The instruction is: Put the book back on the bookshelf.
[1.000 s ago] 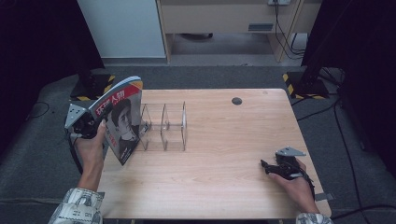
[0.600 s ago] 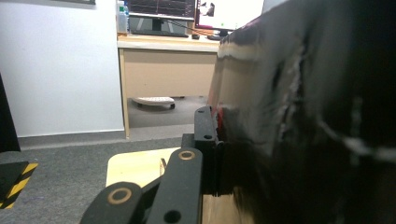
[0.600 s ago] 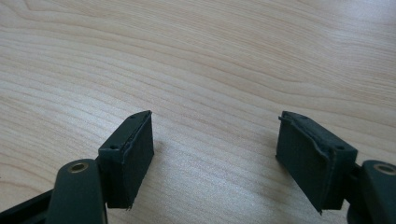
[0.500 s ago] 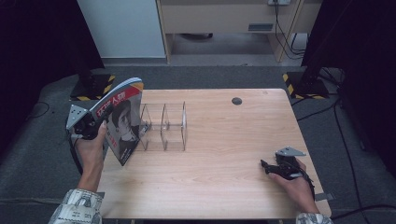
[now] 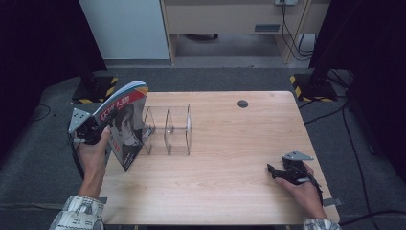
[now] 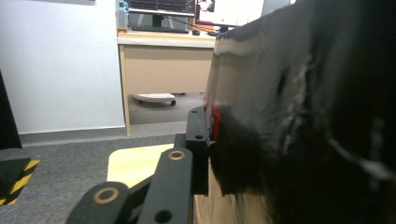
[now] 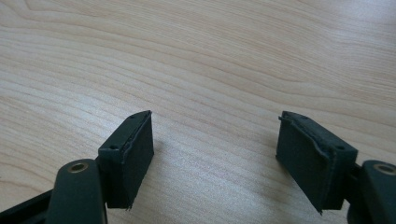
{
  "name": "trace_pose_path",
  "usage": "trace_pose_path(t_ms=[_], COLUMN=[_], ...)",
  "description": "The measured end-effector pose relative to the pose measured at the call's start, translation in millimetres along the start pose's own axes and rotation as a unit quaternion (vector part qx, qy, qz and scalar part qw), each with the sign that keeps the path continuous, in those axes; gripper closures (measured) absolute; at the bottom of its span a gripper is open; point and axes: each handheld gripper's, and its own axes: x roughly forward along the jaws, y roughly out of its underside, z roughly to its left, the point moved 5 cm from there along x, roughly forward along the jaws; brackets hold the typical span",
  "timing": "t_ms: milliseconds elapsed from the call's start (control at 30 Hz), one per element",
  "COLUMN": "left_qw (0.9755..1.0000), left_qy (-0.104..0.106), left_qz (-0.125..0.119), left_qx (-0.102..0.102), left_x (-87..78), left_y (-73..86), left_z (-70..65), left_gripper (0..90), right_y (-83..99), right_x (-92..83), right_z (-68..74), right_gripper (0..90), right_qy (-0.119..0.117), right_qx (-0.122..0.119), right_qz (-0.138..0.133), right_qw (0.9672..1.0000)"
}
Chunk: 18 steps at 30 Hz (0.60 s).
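From the high view, the magazine [image 5: 125, 123] stands tilted at the left edge of the table [image 5: 230, 191], its lower corner on the wood just beside the clear acrylic rack [image 5: 168, 130], whose slots lie open toward it; the lean suggests it is being lined up to go into the nearest slot. The left gripper [image 5: 94, 132] sits at the magazine's outer edge, off the table's left side, to steady it from behind. The right gripper [image 5: 282, 172] rests near the table's front right corner, well apart from the work, probably parked until needed. In the left gripper view, the jaws have just been opening a little, yet the magazine [image 6: 299, 121] is between them and the one jaw seen lies flat against its cover; I judge the hold to be loosening, not released. In the right gripper view, the jaws stand wide apart over bare table [image 7: 196, 56], holding nothing.
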Motion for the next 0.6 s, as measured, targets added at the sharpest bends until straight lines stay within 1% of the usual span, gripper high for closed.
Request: trace_pose_path(t_ms=[200,400,500,567,600], left_qw=[1.0000,0.9999,0.9999,0.9999,0.9999], left_qy=[-0.004,-0.012,-0.011,-0.010,-0.014], left_qz=[-0.004,-0.007,-0.005,-0.005,-0.006], left_qx=[-0.001,-0.004,-0.004,-0.005,-0.004], left_x=[-0.3,-1.0,-1.3,-1.3,-1.3], left_y=[0.1,0.9,1.6,1.7,1.7], left_z=[-0.1,0.5,0.8,0.9,1.1], left_gripper=[69.1,54.1,50.9,47.3,45.0], right_y=[0.1,0.0,0.1,0.1,0.1], right_x=[-0.1,0.0,0.0,0.0,0.0], right_z=[0.2,0.4,0.4,0.4,0.4], right_gripper=[27.3,27.2,27.1,27.0,27.0], right_qy=[0.000,0.000,0.000,-0.001,-0.001], right_qx=[0.000,0.001,0.001,0.000,-0.001], right_qz=[0.000,0.000,0.000,0.000,0.000], right_qw=[1.0000,1.0000,1.0000,1.0000,1.0000])
